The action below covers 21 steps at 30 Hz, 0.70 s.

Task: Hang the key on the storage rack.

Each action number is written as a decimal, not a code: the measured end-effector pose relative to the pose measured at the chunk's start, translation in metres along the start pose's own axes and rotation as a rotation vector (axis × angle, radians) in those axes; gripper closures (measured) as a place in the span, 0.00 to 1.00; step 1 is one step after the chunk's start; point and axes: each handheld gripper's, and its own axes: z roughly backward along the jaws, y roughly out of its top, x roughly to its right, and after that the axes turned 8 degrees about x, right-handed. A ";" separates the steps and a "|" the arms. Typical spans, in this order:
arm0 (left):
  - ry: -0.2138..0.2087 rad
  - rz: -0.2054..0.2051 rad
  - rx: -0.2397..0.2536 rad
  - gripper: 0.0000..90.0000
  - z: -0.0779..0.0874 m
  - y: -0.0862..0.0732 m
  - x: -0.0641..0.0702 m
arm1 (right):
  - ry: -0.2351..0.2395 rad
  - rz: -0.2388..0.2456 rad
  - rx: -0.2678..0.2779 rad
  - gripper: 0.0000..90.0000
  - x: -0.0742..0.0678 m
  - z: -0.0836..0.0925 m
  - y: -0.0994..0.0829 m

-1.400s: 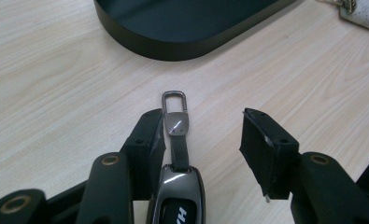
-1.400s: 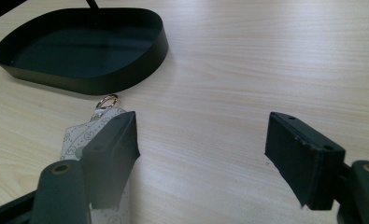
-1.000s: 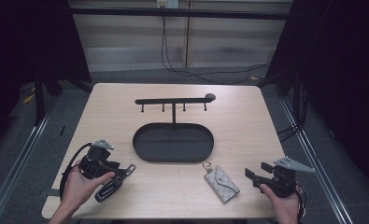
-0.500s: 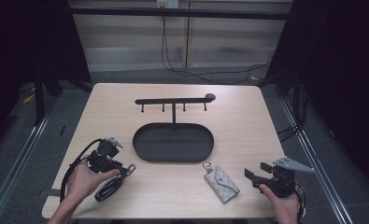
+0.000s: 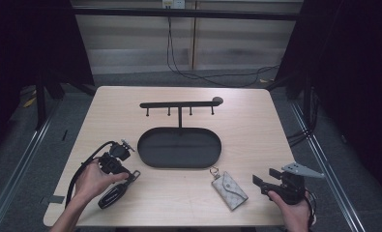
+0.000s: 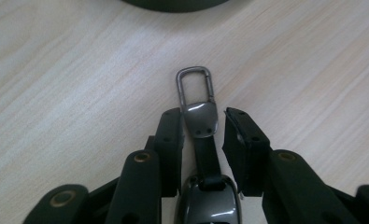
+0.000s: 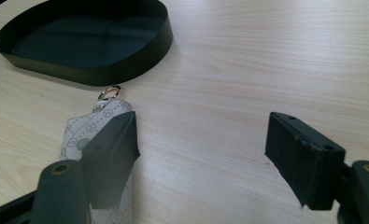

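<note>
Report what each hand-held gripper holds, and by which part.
Left hand-held gripper: astride the key fob's strap plate, jaws not clearly closed, so cannot tell. Right hand-held gripper: open, nothing held.

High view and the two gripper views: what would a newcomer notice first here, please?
Probably the black oval tray at the middle of the table, with a rack of hooks standing at its far edge. Next, the left gripper, its jaws set around a dark key fob near the table's front left. Right of the fob lies a patterned key pouch, beside the open right gripper.
</note>
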 end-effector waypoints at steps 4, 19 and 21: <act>-0.002 -0.002 -0.036 0.72 -0.006 0.002 0.000 | 0.002 0.010 -0.006 0.28 -0.001 0.000 0.000; 0.041 -0.022 -0.110 0.74 -0.018 0.011 0.006 | 0.005 0.015 -0.018 0.27 -0.002 -0.002 0.000; 0.061 -0.030 -0.130 0.75 -0.020 0.013 0.009 | 0.005 0.015 -0.021 0.27 -0.002 -0.003 0.000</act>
